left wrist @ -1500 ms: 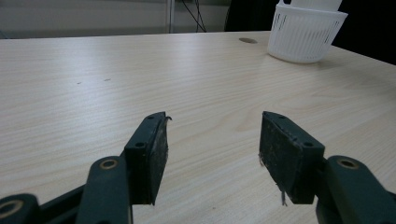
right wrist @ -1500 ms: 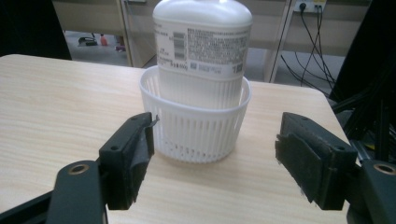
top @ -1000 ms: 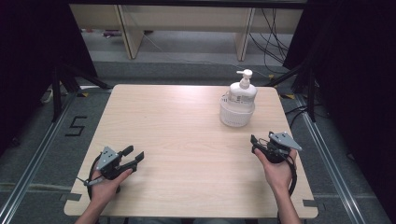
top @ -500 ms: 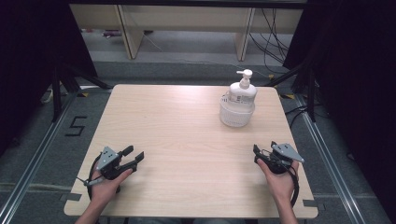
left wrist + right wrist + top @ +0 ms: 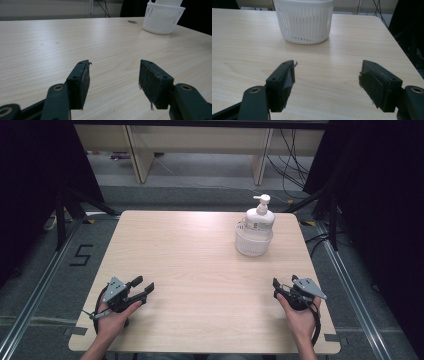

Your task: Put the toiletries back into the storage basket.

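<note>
A white pump bottle [image 5: 259, 217] stands upright in a white ribbed basket [image 5: 253, 243] at the table's far right. The basket [image 5: 162, 18] sits far ahead in the left gripper view, and the basket [image 5: 304, 22] is closer in the right gripper view. My left gripper [image 5: 142, 285] rests low over the near left of the table, open, with bare wood between its jaws [image 5: 113, 72]. My right gripper [image 5: 284, 281] is at the near right, in line with the basket and well short of it. It is open and holds nothing [image 5: 327, 75].
The light wooden table [image 5: 200, 255] has a small round mark [image 5: 132, 21] near the basket. Its right edge [image 5: 397, 47] runs close to my right gripper. Beyond the far edge are desk legs [image 5: 135, 155] and cables [image 5: 290, 150] on the floor.
My right gripper has drawn back toward the table's near edge, farther from the basket. The left gripper has stayed where it was.
</note>
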Demonstrator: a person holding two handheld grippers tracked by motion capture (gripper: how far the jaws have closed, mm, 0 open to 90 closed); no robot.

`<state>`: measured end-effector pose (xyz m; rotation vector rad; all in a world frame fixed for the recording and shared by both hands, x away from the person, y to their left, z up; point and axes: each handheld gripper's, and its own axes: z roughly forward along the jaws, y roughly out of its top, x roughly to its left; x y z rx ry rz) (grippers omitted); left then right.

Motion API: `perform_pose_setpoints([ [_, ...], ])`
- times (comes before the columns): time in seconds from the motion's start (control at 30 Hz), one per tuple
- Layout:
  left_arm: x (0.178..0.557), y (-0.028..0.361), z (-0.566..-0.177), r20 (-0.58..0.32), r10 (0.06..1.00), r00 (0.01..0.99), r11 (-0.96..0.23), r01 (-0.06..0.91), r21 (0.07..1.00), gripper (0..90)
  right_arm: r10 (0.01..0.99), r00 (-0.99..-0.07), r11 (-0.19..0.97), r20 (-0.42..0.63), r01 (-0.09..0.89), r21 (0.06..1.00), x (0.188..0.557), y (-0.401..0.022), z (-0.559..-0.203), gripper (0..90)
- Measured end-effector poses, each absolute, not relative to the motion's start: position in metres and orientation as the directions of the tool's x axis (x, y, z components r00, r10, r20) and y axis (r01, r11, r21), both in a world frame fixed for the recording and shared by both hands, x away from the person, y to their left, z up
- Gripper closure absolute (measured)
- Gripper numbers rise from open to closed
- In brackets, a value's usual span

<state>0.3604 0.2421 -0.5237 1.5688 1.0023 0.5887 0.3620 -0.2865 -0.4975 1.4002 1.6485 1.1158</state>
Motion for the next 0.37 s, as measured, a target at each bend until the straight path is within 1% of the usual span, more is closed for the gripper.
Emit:
perform_pose_setpoints([
  [0.03, 0.3604, 0.2423, -0.5237, -0.145, 0.846, 0.514, -0.010, 0.286, 0.958, 41.4, 0.984, -0.175, 0.051, 0.018, 0.383, 0.922, 0.3618, -0.2867, -0.4979, 28.9],
  [0.07, 0.3604, 0.2423, -0.5237, -0.145, 0.846, 0.514, -0.010, 0.286, 0.958, 41.4, 0.986, -0.162, 0.026, 0.043, 0.401, 0.916, 0.3599, -0.2849, -0.4976, 28.9],
  [0.13, 0.3595, 0.2428, -0.5230, -0.143, 0.848, 0.511, -0.016, 0.293, 0.956, 41.4, 0.985, -0.170, 0.055, 0.012, 0.382, 0.922, 0.3607, -0.2873, -0.4979, 28.9],
  [0.3, 0.3597, 0.2426, -0.5230, -0.142, 0.848, 0.511, -0.017, 0.294, 0.956, 41.4, 0.985, -0.169, 0.048, 0.019, 0.380, 0.924, 0.3590, -0.2866, -0.4975, 28.9],
  [0.37, 0.3606, 0.2424, -0.5237, -0.146, 0.844, 0.516, -0.010, 0.287, 0.958, 41.4, 0.984, -0.173, 0.037, 0.035, 0.395, 0.918, 0.3582, -0.2857, -0.4967, 28.9],
])
